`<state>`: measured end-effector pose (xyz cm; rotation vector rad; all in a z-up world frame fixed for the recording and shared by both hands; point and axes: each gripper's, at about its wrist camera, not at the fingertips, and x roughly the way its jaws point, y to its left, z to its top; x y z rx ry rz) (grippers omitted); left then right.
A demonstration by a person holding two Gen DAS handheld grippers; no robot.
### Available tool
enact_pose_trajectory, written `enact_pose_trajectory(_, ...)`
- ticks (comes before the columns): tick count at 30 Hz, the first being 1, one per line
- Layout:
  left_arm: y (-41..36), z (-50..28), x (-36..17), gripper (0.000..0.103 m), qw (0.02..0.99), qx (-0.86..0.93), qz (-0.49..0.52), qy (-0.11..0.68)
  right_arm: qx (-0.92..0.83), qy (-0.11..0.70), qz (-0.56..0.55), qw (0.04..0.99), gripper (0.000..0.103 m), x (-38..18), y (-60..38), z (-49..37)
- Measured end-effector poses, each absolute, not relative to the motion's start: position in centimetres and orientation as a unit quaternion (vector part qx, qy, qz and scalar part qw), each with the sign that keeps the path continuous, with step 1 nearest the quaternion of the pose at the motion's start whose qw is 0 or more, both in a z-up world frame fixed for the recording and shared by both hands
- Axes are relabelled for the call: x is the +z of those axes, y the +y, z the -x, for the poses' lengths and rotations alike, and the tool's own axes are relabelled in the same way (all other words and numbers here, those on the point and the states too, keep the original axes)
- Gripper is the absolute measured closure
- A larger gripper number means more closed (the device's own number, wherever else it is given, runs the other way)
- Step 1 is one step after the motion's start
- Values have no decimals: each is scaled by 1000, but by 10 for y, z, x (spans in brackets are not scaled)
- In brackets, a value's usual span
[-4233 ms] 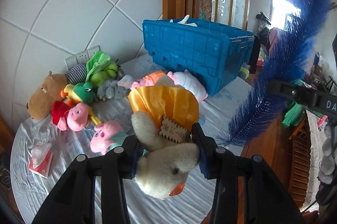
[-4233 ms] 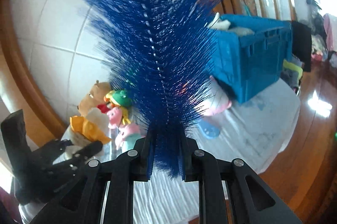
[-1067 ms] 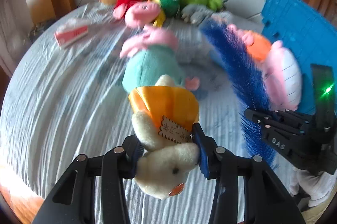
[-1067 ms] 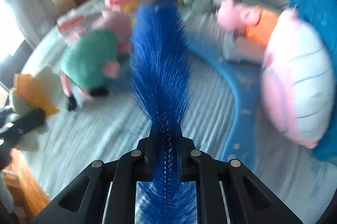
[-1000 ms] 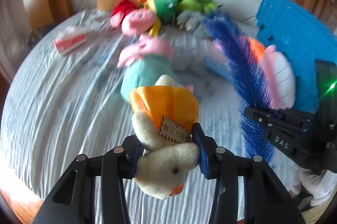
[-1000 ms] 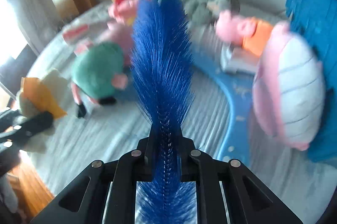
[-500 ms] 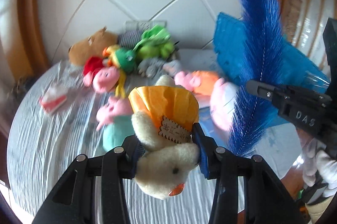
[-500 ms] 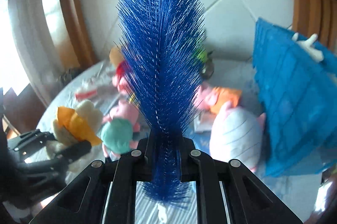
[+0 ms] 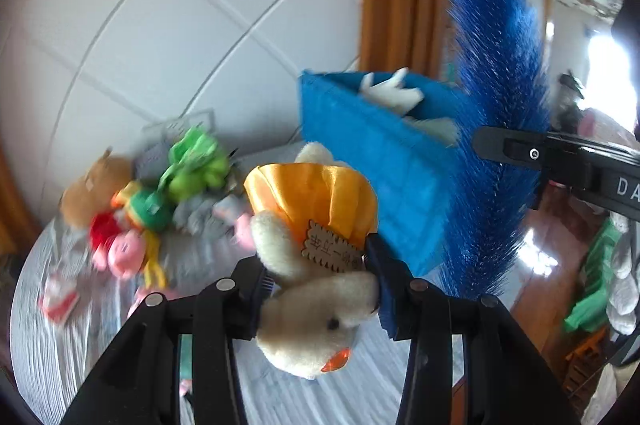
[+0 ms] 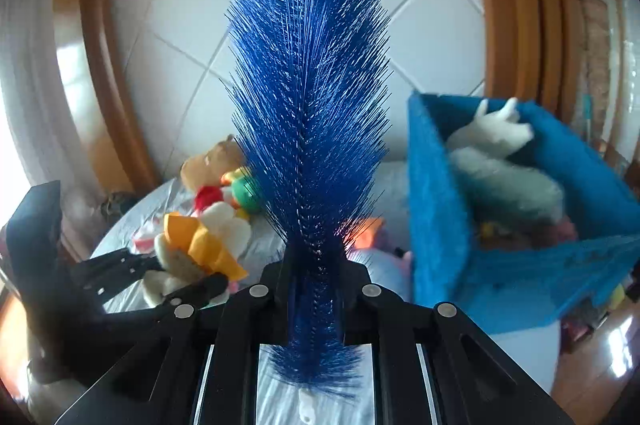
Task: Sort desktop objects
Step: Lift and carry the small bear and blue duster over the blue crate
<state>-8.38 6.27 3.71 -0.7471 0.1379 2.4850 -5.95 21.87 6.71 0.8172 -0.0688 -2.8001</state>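
Nearest to us, our left claw (image 9: 318, 289) is clamped on a cream plush duck (image 9: 316, 321) in an orange dress (image 9: 312, 193), held upside down above the worktop (image 9: 60, 357), with a small tag (image 9: 330, 249) on its body. Our right claw (image 10: 316, 289) is clamped on the stem of a blue feathery brush (image 10: 312, 85), which points up. Beyond the duck, a heap of soft toys (image 9: 152, 201) lies on the wrinkled pale cloth by the tiled wall (image 9: 160, 25). To the right stands a blue crate (image 10: 440, 205) with a white and grey plush (image 10: 500, 161) inside it.
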Motion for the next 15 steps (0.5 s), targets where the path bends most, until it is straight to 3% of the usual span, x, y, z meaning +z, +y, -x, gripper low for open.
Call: enact_pose_trajectory(15, 216, 133, 135, 60, 362, 902, 227, 61, -979, -57, -194, 33, 89, 216, 365, 82)
